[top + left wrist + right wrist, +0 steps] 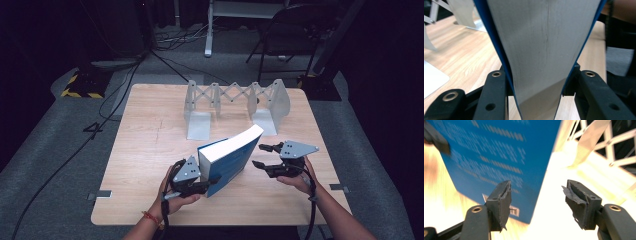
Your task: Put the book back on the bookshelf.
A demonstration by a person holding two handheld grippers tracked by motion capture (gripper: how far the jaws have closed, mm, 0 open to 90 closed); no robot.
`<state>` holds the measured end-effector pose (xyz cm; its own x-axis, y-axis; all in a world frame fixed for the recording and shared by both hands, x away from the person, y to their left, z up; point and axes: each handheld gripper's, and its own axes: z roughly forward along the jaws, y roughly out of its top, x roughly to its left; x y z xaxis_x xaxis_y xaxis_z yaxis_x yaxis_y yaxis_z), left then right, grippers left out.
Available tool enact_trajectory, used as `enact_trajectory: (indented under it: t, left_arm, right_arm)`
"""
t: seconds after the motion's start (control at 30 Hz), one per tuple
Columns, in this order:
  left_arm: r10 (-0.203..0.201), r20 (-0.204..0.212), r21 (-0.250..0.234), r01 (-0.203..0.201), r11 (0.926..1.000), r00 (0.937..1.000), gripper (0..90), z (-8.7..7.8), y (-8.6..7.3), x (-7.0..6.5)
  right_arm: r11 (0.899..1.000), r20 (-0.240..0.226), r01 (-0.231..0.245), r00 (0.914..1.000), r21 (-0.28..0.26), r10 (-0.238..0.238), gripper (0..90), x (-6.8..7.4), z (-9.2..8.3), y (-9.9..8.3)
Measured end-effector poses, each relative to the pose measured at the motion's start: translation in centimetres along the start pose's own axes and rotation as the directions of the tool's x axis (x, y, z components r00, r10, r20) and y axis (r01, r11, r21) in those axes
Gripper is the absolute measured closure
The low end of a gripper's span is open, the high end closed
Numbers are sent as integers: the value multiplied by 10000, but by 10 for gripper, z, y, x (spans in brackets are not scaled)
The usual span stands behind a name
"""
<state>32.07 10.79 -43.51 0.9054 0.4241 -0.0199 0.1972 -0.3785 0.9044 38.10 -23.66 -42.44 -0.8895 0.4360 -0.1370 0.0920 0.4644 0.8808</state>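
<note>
clearly the left gripper [207, 184] clamps the blue book [227, 159] at its lower corner, propping it tilted on the table [150, 150] (probably bound for the bookend rack [235, 102]); the right gripper [263, 156] stands open, empty, just beside it.

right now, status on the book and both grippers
Left hand-held gripper shut on blue book, tilted up. Right hand-held gripper open, beside it. Expanding rack behind, apart.
</note>
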Motion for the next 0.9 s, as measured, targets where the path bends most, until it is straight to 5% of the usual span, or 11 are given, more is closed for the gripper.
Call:
enact_trajectory:
  t: [0.23, 0.53, 0.73, 0.9]
  left_arm:
    - [-11, 562, 20, 9, 10000, 9984, 596, -11, -4, 16]
    - [54, 990, -54, -49, 10000, 9951, 593, -13, -7, 21]
    - [25, 1037, -89, -16, 10000, 9946, 590, -13, -7, 20]
    - [344, 523, 53, -347, 9994, 9980, 562, -15, -7, 17]
  right_arm:
    - [9983, -942, -352, 9948, 468, 395, 366, -9, 23, -19]
    - [9988, -1844, -386, 9819, 309, 437, 362, -6, 46, -20]
    - [9996, -2327, -267, 9721, 121, 288, 364, -7, 53, -14]
    - [9997, -2542, 133, 9671, 207, -76, 458, -5, 49, -12]
